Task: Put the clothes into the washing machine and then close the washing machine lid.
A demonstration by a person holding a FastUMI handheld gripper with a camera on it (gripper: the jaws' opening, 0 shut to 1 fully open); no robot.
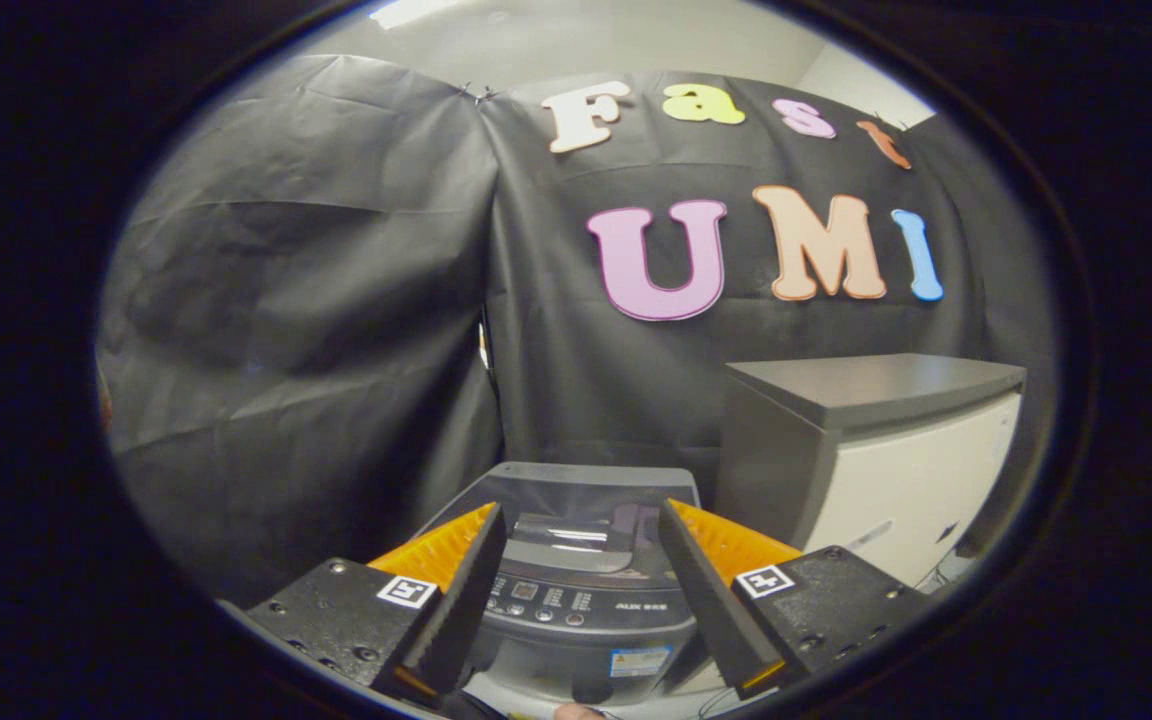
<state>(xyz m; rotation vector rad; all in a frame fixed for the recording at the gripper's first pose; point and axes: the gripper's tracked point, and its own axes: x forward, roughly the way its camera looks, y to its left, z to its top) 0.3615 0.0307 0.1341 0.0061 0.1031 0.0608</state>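
Fisheye view forward along a hand-held gripper (581, 525) with two black fingers (456, 600) backed in orange, spread wide and holding nothing. Between and just beyond them, a small grey top-loading washing machine (576, 640), control panel (561, 600) facing the gripper, body running straight away toward the booth wall. Glossy lid (566, 500) lying flat and closed on top. Beside the machine on the right, close to it — a taller cabinet (896, 470) with grey top and white front. Behind and to the left, draped black cloth wall (306, 330); open room left of the machine.
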